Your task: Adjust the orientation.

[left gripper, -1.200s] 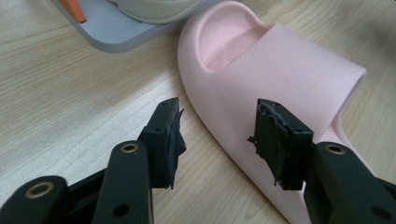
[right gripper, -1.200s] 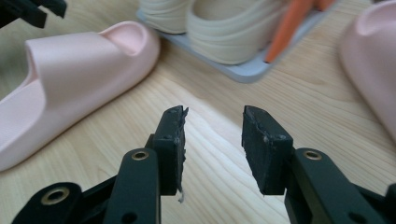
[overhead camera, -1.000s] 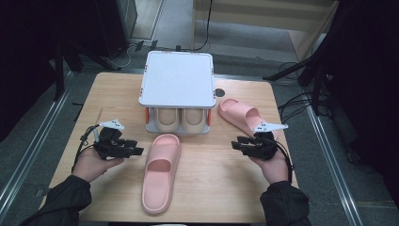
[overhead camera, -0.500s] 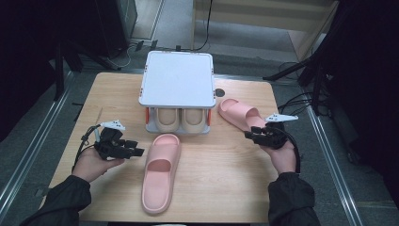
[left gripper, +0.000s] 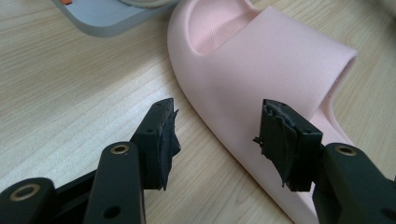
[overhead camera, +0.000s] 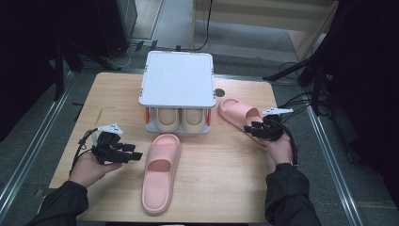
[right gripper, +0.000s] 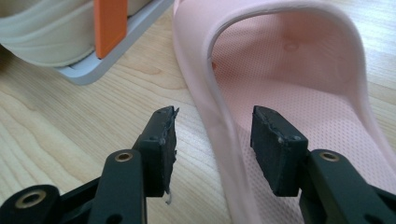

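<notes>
Two pink slippers lie on the wooden table. One pink slipper [overhead camera: 160, 172] lies lengthwise in the middle front; my left gripper [overhead camera: 136, 156] is open just to its left, and in the left gripper view the slipper's strap [left gripper: 275, 60] lies ahead of the open jaws [left gripper: 217, 133]. The other pink slipper [overhead camera: 236, 112] lies at the right of the rack. My right gripper [overhead camera: 248, 130] is open at its heel end, and the jaws straddle the slipper's side rim [right gripper: 219, 135] without touching it. A white two-tier shoe rack [overhead camera: 177, 80] holds a beige pair [overhead camera: 181, 119] on its lower shelf.
The rack's grey base and an orange post [right gripper: 111, 25] stand close to the left of the right gripper. The table's right edge [overhead camera: 282, 141] runs beside the right hand. Bare wood [overhead camera: 221, 179] lies between the two slippers. Cables [overhead camera: 301, 101] hang off the table's right.
The right gripper has moved forward and left up to the heel of the right pink slipper. The left gripper has stayed beside the middle slipper.
</notes>
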The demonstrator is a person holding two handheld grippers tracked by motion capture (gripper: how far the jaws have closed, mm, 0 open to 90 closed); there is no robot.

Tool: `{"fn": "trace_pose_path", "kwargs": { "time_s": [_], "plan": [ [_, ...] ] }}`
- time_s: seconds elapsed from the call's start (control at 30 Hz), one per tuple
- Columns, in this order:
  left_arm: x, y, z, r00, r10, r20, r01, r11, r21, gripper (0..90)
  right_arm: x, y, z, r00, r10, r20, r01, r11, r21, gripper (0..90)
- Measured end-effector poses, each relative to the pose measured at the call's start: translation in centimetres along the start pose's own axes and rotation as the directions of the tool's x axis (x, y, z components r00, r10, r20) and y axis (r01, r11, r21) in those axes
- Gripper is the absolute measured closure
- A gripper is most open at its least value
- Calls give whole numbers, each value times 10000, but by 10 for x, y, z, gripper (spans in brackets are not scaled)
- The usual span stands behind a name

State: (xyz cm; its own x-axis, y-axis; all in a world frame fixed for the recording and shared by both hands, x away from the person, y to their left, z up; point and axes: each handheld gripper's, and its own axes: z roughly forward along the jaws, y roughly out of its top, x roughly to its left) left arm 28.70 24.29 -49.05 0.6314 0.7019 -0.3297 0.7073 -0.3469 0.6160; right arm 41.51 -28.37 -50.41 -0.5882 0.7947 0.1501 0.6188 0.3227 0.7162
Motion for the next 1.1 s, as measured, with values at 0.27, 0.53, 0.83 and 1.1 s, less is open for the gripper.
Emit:
{"fn": "trace_pose_path", "kwargs": {
  "time_s": [0.27,0.53,0.83,1.1],
  "plan": [
    [-4,-7,-3,10000,-65,12,65,10000,3,452,0,10,18,9999,-136,38,135,9998,138,547],
    [-4,-11,-6,9998,-189,-59,189,9998,-51,451,4,18,27,9989,-258,386,245,9991,343,715],
    [-4,-12,-7,9996,-265,12,265,9996,-123,453,10,26,27,9959,-644,629,618,9972,429,837],
    [-7,-11,-7,9999,-153,64,154,9998,-148,455,11,31,17,9972,-259,699,231,9989,404,856]
  ]
}}
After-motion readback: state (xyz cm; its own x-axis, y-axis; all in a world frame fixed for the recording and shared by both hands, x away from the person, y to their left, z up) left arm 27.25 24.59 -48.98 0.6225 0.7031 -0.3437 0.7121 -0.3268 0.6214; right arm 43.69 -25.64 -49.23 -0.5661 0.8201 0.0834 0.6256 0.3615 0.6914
